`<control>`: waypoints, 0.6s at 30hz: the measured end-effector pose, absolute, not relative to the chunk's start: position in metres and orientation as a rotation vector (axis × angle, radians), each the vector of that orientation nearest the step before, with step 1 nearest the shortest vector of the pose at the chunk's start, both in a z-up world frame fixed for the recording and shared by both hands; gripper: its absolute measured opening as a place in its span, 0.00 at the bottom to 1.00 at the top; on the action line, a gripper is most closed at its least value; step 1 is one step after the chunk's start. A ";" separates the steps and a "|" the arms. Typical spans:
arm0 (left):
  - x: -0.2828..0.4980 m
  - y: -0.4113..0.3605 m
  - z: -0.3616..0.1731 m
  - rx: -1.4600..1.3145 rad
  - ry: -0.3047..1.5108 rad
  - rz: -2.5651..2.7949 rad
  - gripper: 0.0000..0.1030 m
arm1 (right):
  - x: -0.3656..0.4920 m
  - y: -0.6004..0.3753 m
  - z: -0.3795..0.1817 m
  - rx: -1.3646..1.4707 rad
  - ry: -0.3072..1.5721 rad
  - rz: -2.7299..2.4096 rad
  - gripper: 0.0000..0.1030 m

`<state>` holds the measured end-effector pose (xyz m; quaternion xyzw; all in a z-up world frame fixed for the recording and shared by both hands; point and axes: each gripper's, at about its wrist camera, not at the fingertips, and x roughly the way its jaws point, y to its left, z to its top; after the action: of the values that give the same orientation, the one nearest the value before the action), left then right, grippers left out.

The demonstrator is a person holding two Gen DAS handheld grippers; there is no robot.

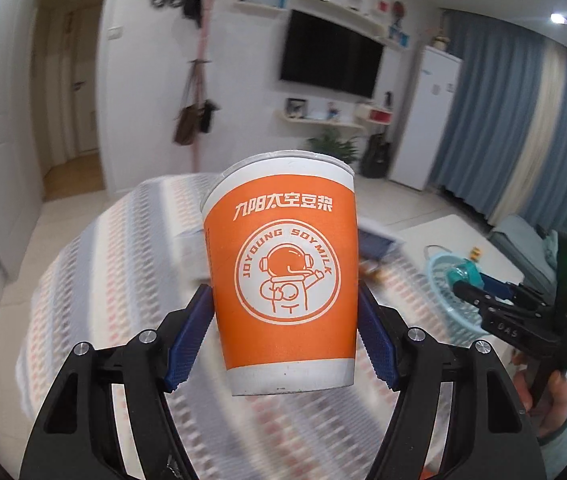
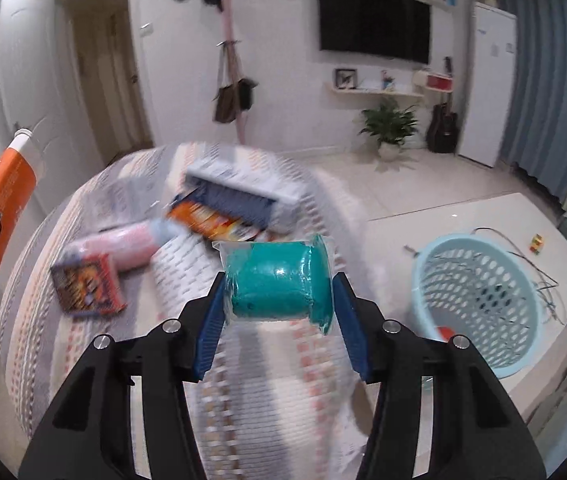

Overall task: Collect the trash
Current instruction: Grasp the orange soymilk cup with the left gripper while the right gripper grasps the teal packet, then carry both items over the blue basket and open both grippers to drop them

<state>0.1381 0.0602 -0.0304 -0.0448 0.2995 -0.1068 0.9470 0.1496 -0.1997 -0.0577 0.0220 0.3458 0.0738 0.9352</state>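
Note:
My left gripper (image 1: 283, 316) is shut on an orange and white paper cup (image 1: 283, 276), held upright above the patterned table (image 1: 95, 280). The cup also shows at the left edge of the right wrist view (image 2: 3, 196). My right gripper (image 2: 277, 312) is shut on a teal roll wrapped in clear plastic (image 2: 279, 282), held above the table. The right gripper also shows in the left wrist view (image 1: 471, 292), over a light blue basket (image 1: 449, 308). In the right wrist view the basket (image 2: 479, 300) stands to the right of the gripper on a white table.
On the patterned table (image 2: 243, 380) lie a pink pack (image 2: 123, 248), a small orange-and-dark packet (image 2: 87, 284), an orange snack bag (image 2: 211, 216) and a white and blue box (image 2: 243, 196). Cables (image 2: 539, 276) and a small cube (image 2: 537, 242) lie near the basket.

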 end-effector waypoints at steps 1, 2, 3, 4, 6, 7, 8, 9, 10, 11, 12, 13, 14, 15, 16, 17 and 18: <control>0.144 0.048 -0.027 -0.084 0.606 -0.238 0.66 | 0.151 -0.211 -0.055 0.055 0.697 0.128 0.48; 0.148 0.039 -0.026 -0.078 0.605 -0.252 0.66 | 0.152 -0.218 -0.054 0.062 0.692 0.114 0.48; 0.154 0.028 -0.025 -0.072 0.603 -0.272 0.66 | 0.154 -0.229 -0.053 0.071 0.687 0.094 0.48; 0.159 0.017 -0.023 -0.067 0.603 -0.289 0.66 | 0.155 -0.240 -0.051 0.080 0.683 0.072 0.48; 0.171 -0.008 -0.021 -0.054 0.603 -0.328 0.66 | 0.159 -0.261 -0.051 0.100 0.677 0.035 0.48; 0.178 -0.023 -0.020 -0.045 0.603 -0.351 0.66 | 0.162 -0.271 -0.050 0.108 0.675 0.021 0.48; 0.183 -0.034 -0.020 -0.039 0.603 -0.368 0.66 | 0.164 -0.284 -0.049 0.120 0.669 -0.004 0.48; 0.189 -0.046 -0.019 -0.033 0.604 -0.387 0.66 | 0.165 -0.293 -0.049 0.128 0.665 -0.022 0.48; 0.193 -0.054 -0.020 -0.030 0.605 -0.400 0.66 | 0.167 -0.307 -0.049 0.141 0.661 -0.048 0.48; 0.200 -0.067 -0.020 -0.026 0.611 -0.421 0.66 | 0.167 -0.315 -0.050 0.150 0.661 -0.064 0.48; 0.205 -0.077 -0.021 -0.023 0.611 -0.433 0.66 | 0.169 -0.327 -0.050 0.162 0.661 -0.082 0.48; 0.211 -0.089 -0.022 -0.019 0.616 -0.450 0.66 | 0.171 -0.340 -0.052 0.177 0.661 -0.106 0.48; 0.218 -0.102 -0.023 -0.014 0.622 -0.465 0.66 | 0.173 -0.348 -0.054 0.187 0.663 -0.123 0.48; 0.223 -0.111 -0.025 -0.009 0.627 -0.476 0.66 | 0.176 -0.357 -0.057 0.199 0.668 -0.141 0.48; 0.229 -0.124 -0.028 -0.004 0.636 -0.491 0.66 | 0.180 -0.370 -0.062 0.217 0.678 -0.164 0.48; 0.235 -0.138 -0.032 0.000 0.649 -0.508 0.66 | 0.181 -0.378 -0.066 0.230 0.686 -0.178 0.48; 0.240 -0.149 -0.035 0.003 0.659 -0.522 0.66 | 0.184 -0.390 -0.072 0.249 0.700 -0.197 0.48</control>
<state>0.2403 -0.1487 -0.0353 0.0015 0.3200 -0.2534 0.9129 0.1842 -0.3901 -0.0722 0.1216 0.3412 -0.0960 0.9271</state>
